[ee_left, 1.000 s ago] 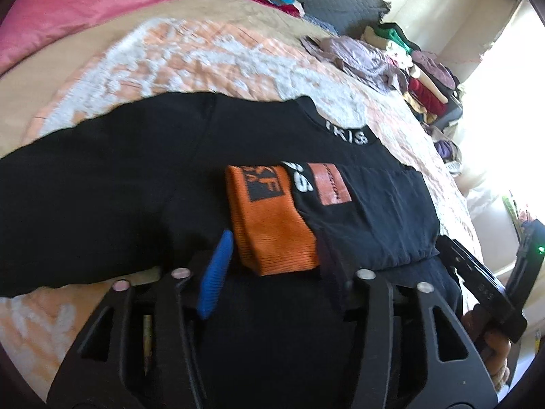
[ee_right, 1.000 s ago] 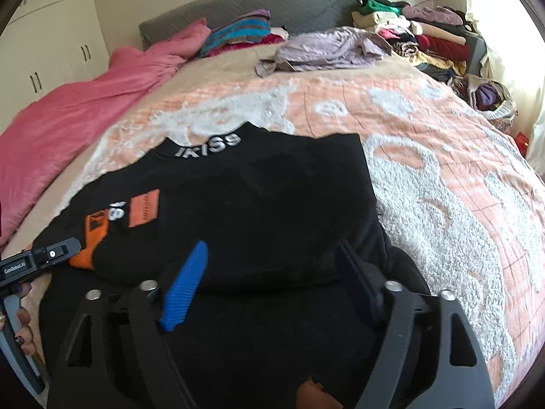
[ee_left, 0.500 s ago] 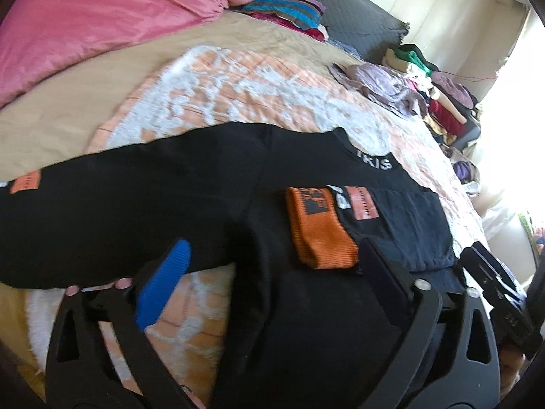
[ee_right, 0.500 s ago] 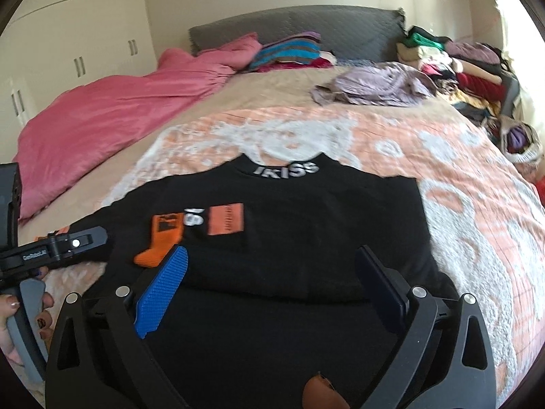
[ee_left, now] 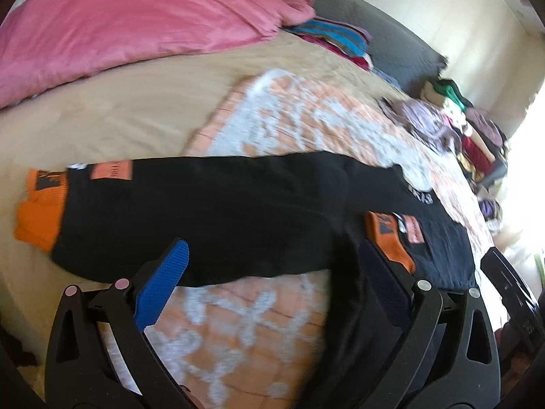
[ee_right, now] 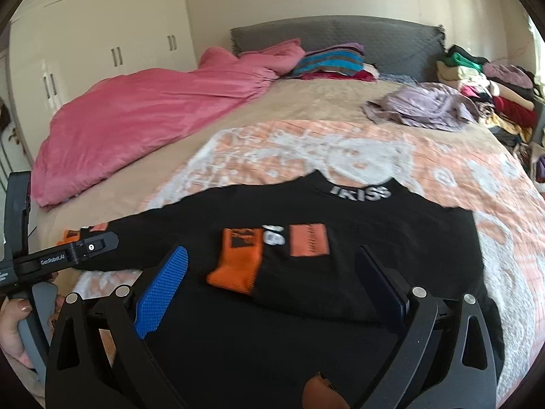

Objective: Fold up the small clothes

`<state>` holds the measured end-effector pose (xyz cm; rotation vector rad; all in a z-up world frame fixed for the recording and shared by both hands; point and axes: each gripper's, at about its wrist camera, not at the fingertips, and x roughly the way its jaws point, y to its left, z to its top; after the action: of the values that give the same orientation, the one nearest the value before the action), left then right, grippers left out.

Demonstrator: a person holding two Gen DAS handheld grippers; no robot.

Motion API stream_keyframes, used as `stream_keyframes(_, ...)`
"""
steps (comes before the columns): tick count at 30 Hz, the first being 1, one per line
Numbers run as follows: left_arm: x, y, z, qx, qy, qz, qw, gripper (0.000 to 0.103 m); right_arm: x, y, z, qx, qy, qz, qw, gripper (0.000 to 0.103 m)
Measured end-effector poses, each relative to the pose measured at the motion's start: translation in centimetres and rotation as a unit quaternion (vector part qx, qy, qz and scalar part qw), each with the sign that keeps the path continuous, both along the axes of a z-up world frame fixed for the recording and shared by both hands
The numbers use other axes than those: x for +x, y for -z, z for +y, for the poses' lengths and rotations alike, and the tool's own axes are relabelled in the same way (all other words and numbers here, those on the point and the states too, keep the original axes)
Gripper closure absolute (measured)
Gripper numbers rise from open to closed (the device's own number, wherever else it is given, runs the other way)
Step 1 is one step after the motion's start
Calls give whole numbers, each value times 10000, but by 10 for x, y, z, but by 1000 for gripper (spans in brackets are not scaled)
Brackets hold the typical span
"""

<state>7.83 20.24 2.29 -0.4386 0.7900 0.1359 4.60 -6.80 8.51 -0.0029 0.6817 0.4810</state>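
Bed (ee_right: 211, 129): wide, tan sheet, grey padded headboard (ee_right: 340, 34) at the far edge.

Pink duvet (ee_right: 143, 116): bunched along the bed's left edge, reaching toward the headboard.

Orange-and-white bedspread (ee_right: 374, 156): laid over the near half of the bed, running to the right edge; it carries the garment.

Black long-sleeved top (ee_right: 357, 225): lies flat on the bedspread near the bed's near edge, collar toward the headboard, white lettering on the collar. One sleeve is folded across the chest, its orange cuff (ee_right: 238, 262) lying near the middle of the body beside an orange patch (ee_right: 308, 243). The other sleeve (ee_left: 204, 211) stretches straight out toward the bed's left edge, its orange cuff (ee_left: 41, 211) resting on the tan sheet.

Heap of mixed clothes (ee_right: 483, 85): piled at the far right corner, by the headboard.

Lilac garment (ee_right: 419, 105): crumpled on the bed just beside that heap.

Striped folded textiles (ee_right: 330, 61): stacked against the headboard, beside the duvet.

Right tool (ee_right: 272, 286): fingers spread wide, gripping nothing, above the lower part of the top.

Left tool (ee_left: 272, 272): fingers spread wide, gripping nothing, above the outstretched sleeve and the bedspread below it; the view is motion-blurred. A hand (ee_right: 13, 334) holds its handle at the bed's near left corner.
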Motion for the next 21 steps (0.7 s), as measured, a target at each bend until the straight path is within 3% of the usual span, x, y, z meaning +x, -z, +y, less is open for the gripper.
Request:
stream_keyframes(8,-25,-9,43,294,-690,-64,9972,10,-3,-2,48,-17,-433,-8,9991,5)
stream_keyframes(21,-58,3,117,274,-1644,115,9859,10,-10,-1,109,-55,-988,59,9951,5)
